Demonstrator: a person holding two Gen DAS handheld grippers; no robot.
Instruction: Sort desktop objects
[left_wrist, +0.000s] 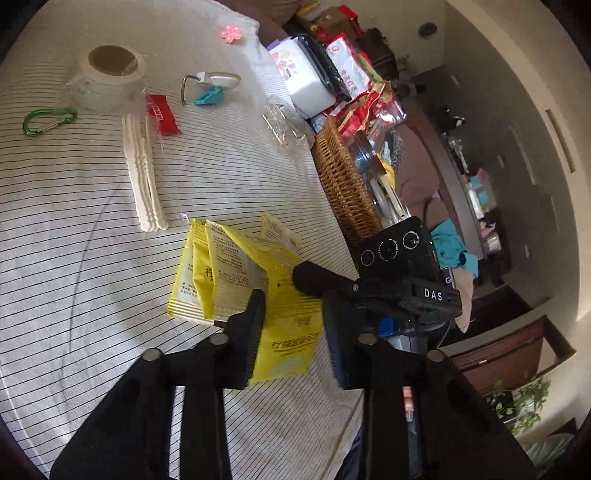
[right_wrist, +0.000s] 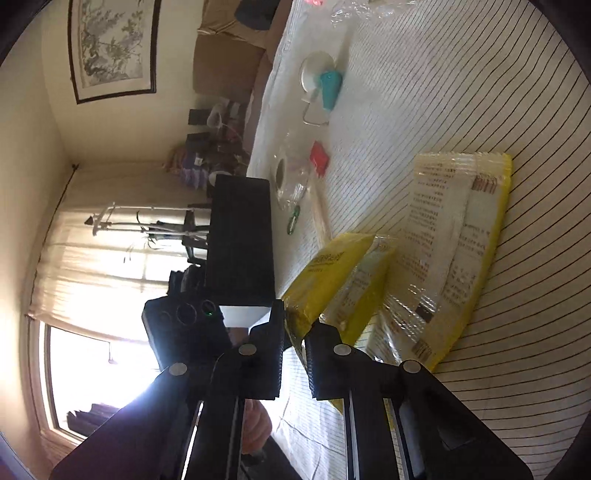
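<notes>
The right gripper (right_wrist: 294, 332) has its jaws drawn narrow on the corner of a yellow sachet (right_wrist: 325, 273), which is pinched between the two black fingers and lifted at a slant. In the left wrist view the left gripper (left_wrist: 291, 328) stands over the same fanned pile: one pad lies on the top yellow sachet (left_wrist: 286, 332), but the other finger is well to the right of it, so the frame shows no grip; cannot tell whether it presses anything. A black finger of the right gripper (left_wrist: 314, 280) reaches in from the right and touches the pile.

The yellow sachets (left_wrist: 218, 273) lie overlapping near the right edge of the striped cloth (left_wrist: 74, 258); at least four are countable, the exact number is hidden by the overlap.

Farther out on the cloth:
- one bundle of white sticks (left_wrist: 144, 173), to the far left of the sachets
- one red wrapped sweet (left_wrist: 162, 114), touching the far end of the sticks
- one roll of pale tape (left_wrist: 110, 74), far left
- one green carabiner (left_wrist: 48, 120), left of the roll
- one white hook with a teal clip (left_wrist: 210, 88), far centre
- one pink flower piece (left_wrist: 232, 33), at the far edge
- one crumpled clear wrapper (left_wrist: 284, 125), near the right edge

Beside the cloth, on the right, stands one wicker basket (left_wrist: 340, 177).
</notes>
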